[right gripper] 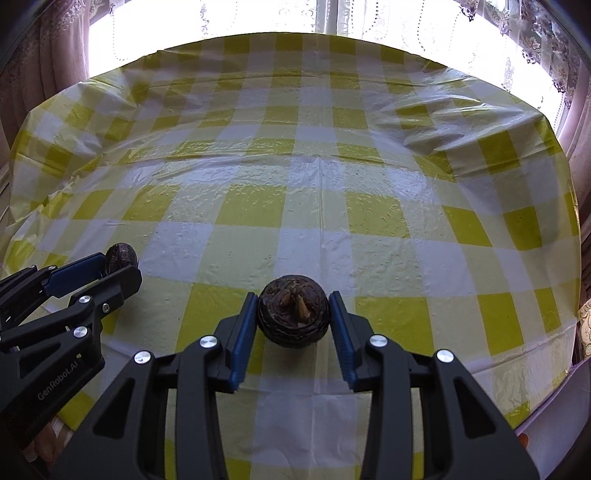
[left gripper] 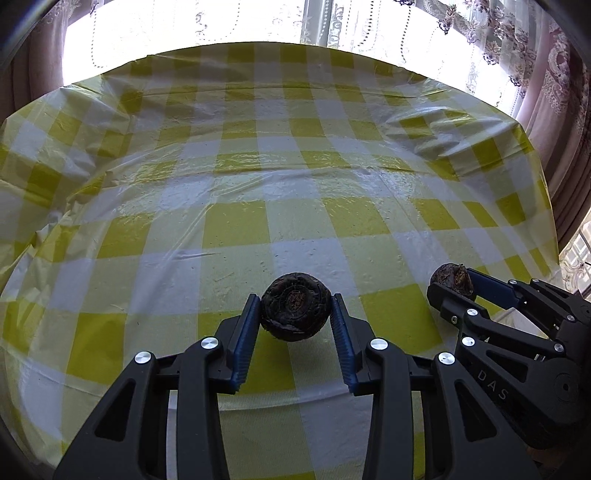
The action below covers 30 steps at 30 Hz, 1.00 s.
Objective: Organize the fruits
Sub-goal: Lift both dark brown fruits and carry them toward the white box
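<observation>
My left gripper (left gripper: pixel 295 308) is shut on a dark brown, round water chestnut (left gripper: pixel 295 305), held between its blue pads above the checked tablecloth (left gripper: pixel 236 229). The same chestnut (right gripper: pixel 121 255) and gripper (right gripper: pixel 119 263) show at the left edge of the right wrist view. My right gripper (right gripper: pixel 293 310) is shut on a second dark chestnut (right gripper: pixel 293 314) with a pale sprout on top. That chestnut (left gripper: pixel 453 277) and the right gripper (left gripper: pixel 455 282) appear at the right of the left wrist view. Both fruits hang above the table.
A yellow-and-white checked plastic cloth (right gripper: pixel 317 206) covers the round table, wrinkled at the far right (right gripper: pixel 436 136). Bright windows with lace curtains (right gripper: pixel 332 18) stand behind the table. A pale object (left gripper: pixel 509 317) shows partly behind the right gripper's fingers.
</observation>
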{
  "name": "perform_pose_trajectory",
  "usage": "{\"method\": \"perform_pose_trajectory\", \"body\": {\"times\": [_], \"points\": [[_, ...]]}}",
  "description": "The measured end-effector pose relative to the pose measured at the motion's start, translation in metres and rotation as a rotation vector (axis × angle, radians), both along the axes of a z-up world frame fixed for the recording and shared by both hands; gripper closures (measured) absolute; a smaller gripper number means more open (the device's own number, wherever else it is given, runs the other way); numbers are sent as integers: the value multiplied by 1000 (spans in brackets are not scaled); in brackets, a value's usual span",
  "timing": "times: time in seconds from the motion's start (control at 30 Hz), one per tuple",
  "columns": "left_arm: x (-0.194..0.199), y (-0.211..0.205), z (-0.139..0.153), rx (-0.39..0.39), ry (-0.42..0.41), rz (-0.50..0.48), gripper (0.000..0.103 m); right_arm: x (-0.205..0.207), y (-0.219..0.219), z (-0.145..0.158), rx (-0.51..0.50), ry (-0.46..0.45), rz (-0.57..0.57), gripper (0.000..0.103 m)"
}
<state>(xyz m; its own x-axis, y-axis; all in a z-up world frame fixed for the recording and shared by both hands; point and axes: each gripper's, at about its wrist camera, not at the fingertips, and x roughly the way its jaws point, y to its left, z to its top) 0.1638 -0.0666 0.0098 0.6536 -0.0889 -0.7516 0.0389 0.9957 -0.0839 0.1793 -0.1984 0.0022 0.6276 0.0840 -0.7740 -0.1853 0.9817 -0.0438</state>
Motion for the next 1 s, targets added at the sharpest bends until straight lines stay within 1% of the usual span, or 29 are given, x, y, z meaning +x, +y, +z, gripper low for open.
{"method": "perform_pose_trajectory", "body": {"times": [0.4, 0.8, 1.0], "points": [[-38, -17, 13, 17, -27, -22, 67, -40, -17, 12, -6, -21, -7, 64], [-61, -50, 21, 33, -46, -89, 67, -74, -50, 26, -4, -49, -43, 64], [-72, -73, 24, 7, -49, -139, 67, -93, -75, 33, -6, -67, -77, 64]]}}
